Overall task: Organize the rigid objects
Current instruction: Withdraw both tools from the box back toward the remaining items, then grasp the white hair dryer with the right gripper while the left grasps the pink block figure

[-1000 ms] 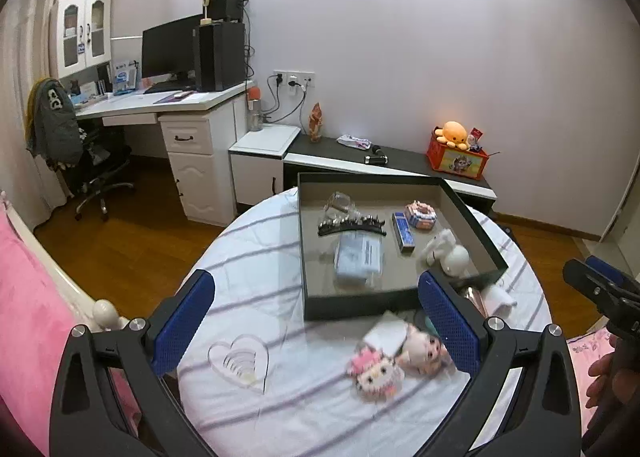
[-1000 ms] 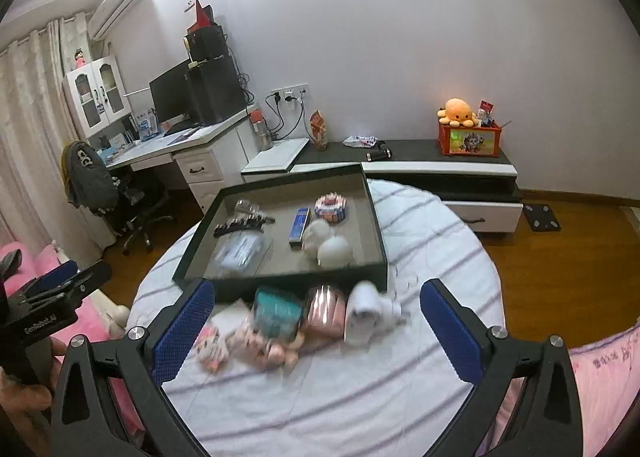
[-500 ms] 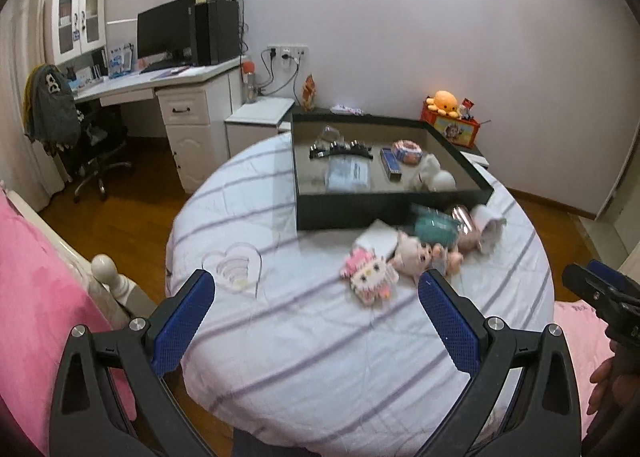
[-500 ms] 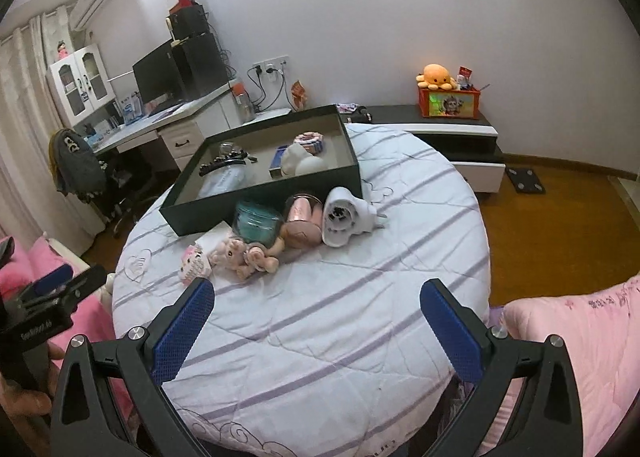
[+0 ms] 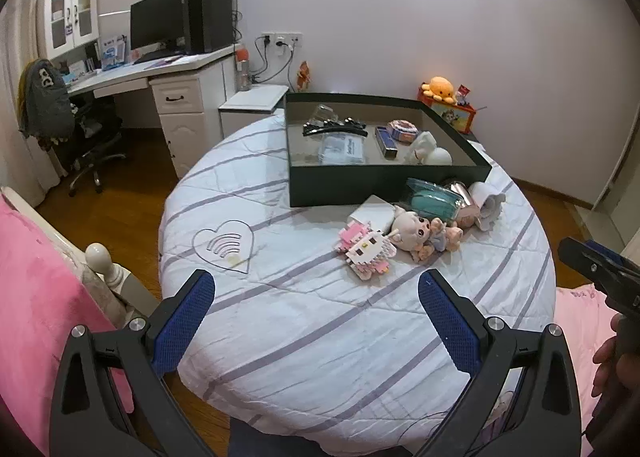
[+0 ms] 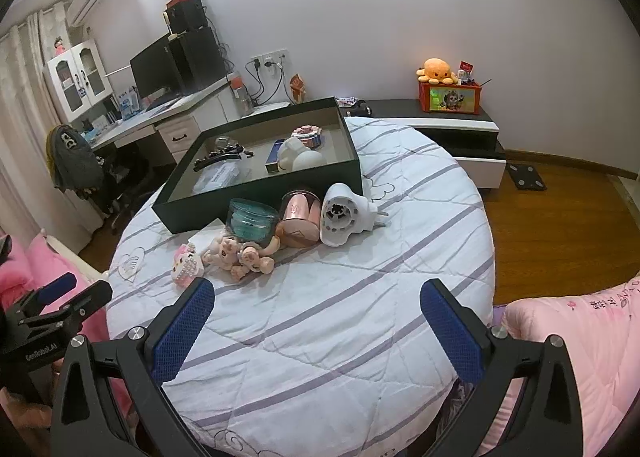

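You are in a bedroom, facing a round table (image 5: 320, 321) covered with a white cloth with lilac stripes, a white desk (image 5: 160, 73) with a monitor behind it against the wall. Take the dark green tray (image 5: 384, 187) on the far half of the table as your landmark. Inside it lie a black hair clip (image 5: 334, 128), a clear packet (image 5: 342, 149), a small blue box (image 5: 385, 141), a pink-and-white block piece (image 5: 402, 130) and a white rounded figure (image 5: 432, 153). Just in front of the tray's near wall sits a cluster: a teal jar (image 6: 252, 219), a rose-coloured tin (image 6: 298, 219) touching it, and a white plug-in device (image 6: 340, 217) lying on its side at the tray's right corner. Nearer to you than the jar lie a pink doll (image 5: 420, 231) and a pink-and-white block cat (image 5: 366, 247), with a white card (image 5: 372, 213) tucked behind them against the tray.

Your left gripper (image 5: 316, 321) hangs over the near edge of the table, well short of the tray, its blue pads spread wide and empty. Your right gripper (image 6: 316, 321) is likewise held spread wide with nothing between the fingers, over the near cloth.
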### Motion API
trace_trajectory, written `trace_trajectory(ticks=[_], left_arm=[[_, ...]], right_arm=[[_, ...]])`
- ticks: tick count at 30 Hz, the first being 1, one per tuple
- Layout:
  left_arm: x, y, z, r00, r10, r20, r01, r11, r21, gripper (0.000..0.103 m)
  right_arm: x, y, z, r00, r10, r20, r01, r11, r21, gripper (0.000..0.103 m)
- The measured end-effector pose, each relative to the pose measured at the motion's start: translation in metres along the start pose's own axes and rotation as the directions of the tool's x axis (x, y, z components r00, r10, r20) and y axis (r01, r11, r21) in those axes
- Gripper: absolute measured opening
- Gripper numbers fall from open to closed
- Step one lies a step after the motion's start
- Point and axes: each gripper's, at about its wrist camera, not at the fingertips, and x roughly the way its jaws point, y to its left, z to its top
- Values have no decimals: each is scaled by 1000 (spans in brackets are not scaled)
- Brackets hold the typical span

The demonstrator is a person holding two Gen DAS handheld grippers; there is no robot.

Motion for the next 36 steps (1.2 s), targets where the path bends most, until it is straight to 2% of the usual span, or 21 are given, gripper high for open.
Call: trace_trajectory(ticks=[11, 17, 26, 28, 33, 35, 36], left_arm=[[46, -17, 4, 997, -25, -71, 27, 999, 19, 103], [80, -25, 7, 993, 0, -116, 5, 999, 47, 103], [132, -29, 3, 976, 4, -217, 10, 998, 61, 103], [135, -31, 2, 979, 14, -206, 2, 997, 75, 103], [137, -28, 6, 980, -15, -200, 29, 997, 68, 101], [137, -27, 8, 981, -21, -195, 35, 997, 70, 99], [136, -27, 8, 981, -22, -192, 36, 997, 72, 96]], right_arm=[[34, -14, 14, 999, -28, -36, 28, 999, 22, 103], [63, -24, 26, 997, -41, -62, 44, 998, 42, 103], [107, -38, 47, 995, -30, -90, 38, 996, 87, 103], [118, -39, 49, 995, -23, -100, 33, 995, 89, 103], [132, -47, 50, 993, -26, -114, 37, 995, 94, 103], [134, -51, 48, 992, -19, -122, 32, 994, 105, 95], [135, -52, 48, 992, -11, -127, 25, 994, 107, 94]])
